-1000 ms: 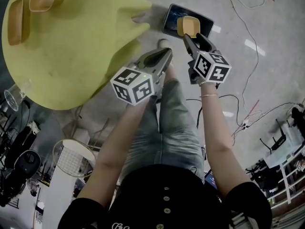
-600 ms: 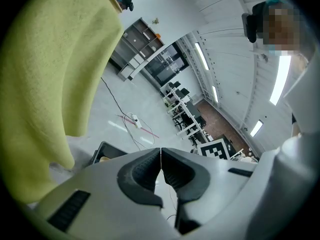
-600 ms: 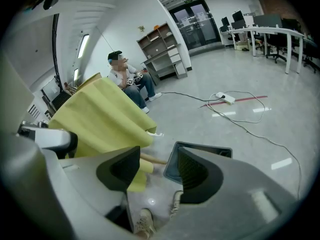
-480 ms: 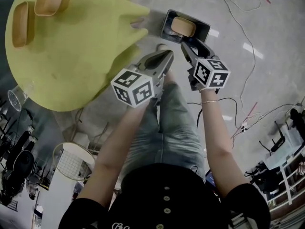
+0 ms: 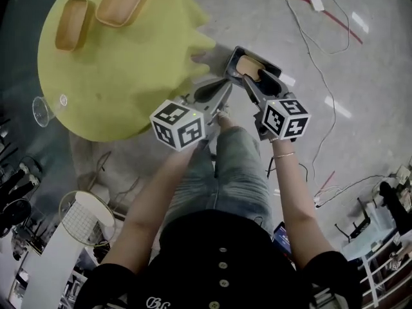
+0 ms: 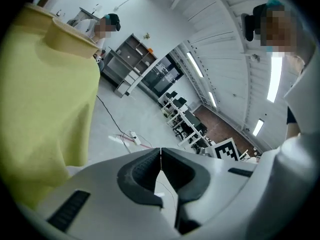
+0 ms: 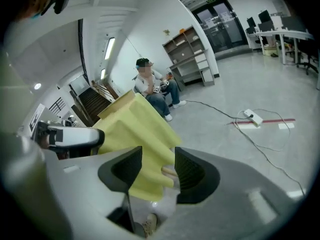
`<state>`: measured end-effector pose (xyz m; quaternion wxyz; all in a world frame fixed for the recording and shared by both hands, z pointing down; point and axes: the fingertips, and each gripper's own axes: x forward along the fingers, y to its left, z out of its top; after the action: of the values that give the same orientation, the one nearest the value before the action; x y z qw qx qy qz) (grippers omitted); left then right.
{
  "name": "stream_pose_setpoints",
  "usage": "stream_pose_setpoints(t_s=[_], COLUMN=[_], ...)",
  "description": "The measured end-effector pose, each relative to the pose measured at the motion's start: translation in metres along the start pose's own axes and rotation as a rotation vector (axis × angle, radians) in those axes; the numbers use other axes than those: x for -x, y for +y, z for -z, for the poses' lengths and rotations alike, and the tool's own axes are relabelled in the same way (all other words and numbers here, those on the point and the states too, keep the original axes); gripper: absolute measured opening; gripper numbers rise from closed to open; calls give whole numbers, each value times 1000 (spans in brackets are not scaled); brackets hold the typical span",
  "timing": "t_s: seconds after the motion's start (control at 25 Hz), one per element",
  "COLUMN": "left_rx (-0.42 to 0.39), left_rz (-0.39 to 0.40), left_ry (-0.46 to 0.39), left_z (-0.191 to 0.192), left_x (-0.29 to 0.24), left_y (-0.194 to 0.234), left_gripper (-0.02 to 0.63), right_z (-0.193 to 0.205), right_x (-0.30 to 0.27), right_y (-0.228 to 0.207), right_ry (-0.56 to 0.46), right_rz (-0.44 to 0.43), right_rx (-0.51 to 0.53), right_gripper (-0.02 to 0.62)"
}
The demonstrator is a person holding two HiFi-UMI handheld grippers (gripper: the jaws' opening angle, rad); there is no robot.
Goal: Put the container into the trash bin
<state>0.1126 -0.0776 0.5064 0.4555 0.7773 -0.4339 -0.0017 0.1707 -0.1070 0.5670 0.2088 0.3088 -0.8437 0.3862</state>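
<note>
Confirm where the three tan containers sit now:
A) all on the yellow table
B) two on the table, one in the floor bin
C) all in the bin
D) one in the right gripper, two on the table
B: a long container and a smaller container lie on the yellow table; the third container lies inside the trash bin.

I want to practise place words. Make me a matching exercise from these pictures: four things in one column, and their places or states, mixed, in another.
1 container
2 trash bin
3 bigger tray
4 left hand-held gripper

a on the yellow table
b jaws together
c on the floor beside the table
d inside the trash bin

Pairs: 1-d, 2-c, 3-a, 4-b.
</note>
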Motion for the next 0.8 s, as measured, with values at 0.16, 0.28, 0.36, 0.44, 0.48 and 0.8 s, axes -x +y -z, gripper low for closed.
stream_pose_setpoints(t_s=[0.16,0.28,0.36,0.44,0.48,0.8], left_rx=[-22,-71,-101,-113,-115,-52], left_rz=[3,10,12,4,-4,-77], left_ry=[-17,-27,-35,-61,-81,-281], left_z=[-22,-35,-43,-53,-59,-107], left_x=[6,13,20,29,35,82], left_y=[-15,-33,-43,-50,-51,-34], left_gripper=[17,17,17,17,17,17], right_z=[-36,-57,-70,-81,-86,-116], right_x=[13,22,28,34,36,32], right_y=[28,49,61,74,80,137], right_ry=[-72,-97,-111,-120,-125,-143], right_rz=[-35,-79,-104,-126,-135,-247], right_rx=[45,67,77,93,105,224], right_gripper=[186,183,178,171,167,131])
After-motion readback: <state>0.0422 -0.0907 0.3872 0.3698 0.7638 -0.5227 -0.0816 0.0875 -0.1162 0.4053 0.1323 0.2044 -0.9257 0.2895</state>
